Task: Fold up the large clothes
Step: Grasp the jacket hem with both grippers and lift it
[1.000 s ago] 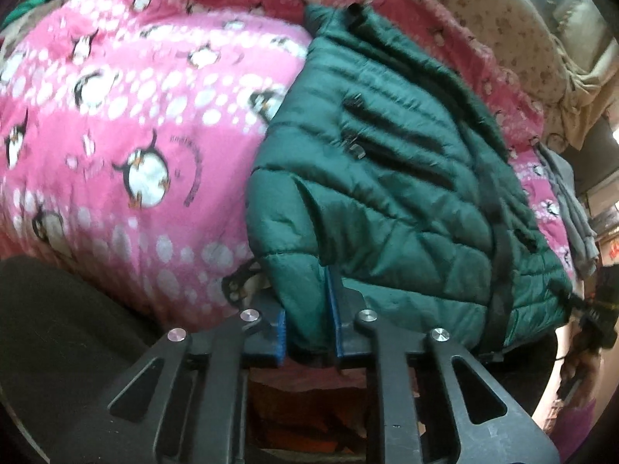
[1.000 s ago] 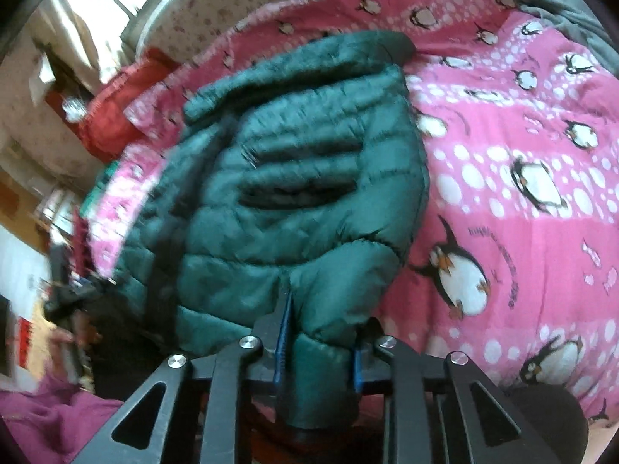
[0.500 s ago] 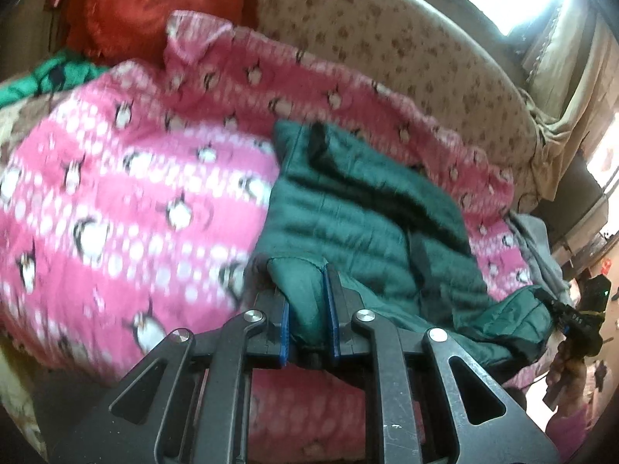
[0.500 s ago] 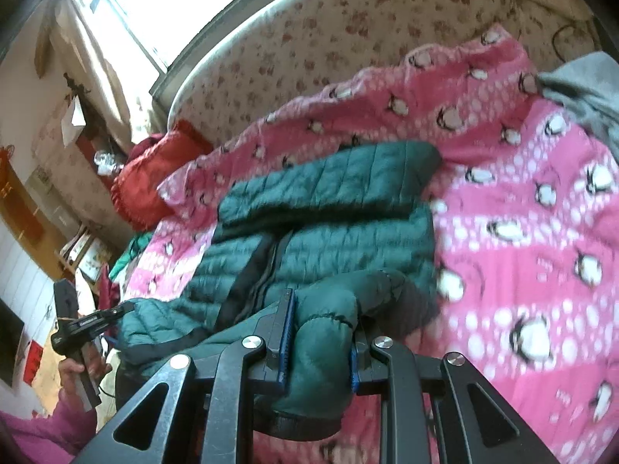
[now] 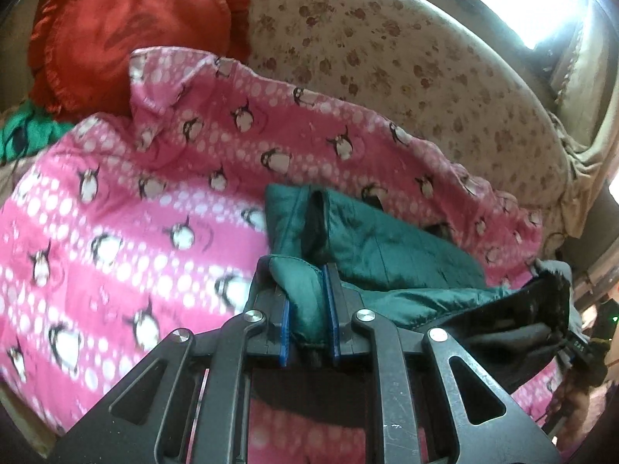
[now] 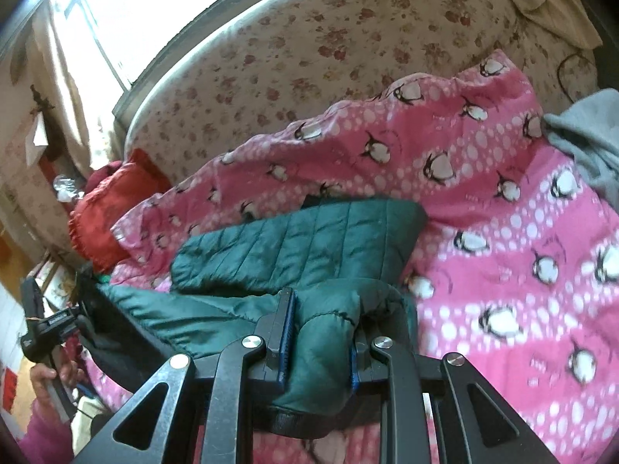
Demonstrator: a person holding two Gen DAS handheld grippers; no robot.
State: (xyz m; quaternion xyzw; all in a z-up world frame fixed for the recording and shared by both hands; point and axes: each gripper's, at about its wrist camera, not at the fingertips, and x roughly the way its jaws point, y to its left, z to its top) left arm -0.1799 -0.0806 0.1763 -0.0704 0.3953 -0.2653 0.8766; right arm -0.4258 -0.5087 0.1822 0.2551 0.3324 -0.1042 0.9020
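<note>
A dark green quilted jacket (image 5: 390,247) lies on a pink penguin-print blanket (image 5: 116,208) on a bed. My left gripper (image 5: 307,301) is shut on one bottom corner of the jacket. My right gripper (image 6: 323,332) is shut on the other bottom corner of the jacket (image 6: 309,247). Both corners are lifted, and the hem stretches between the grippers with the black lining (image 5: 514,321) showing. The far part of the jacket still rests on the blanket (image 6: 503,208). The right gripper also shows at the right edge of the left wrist view (image 5: 580,344).
A red ruffled pillow (image 5: 127,31) lies at the head of the bed against a floral padded headboard (image 5: 387,62). A grey garment (image 6: 588,135) lies on the blanket at the right. Green cloth (image 5: 23,131) is at the far left. A bright window is above.
Both grippers have lifted the jacket's bottom corners up off the blanket and carried them toward the collar. The views have tilted up, so the headboard and pillow now show.
</note>
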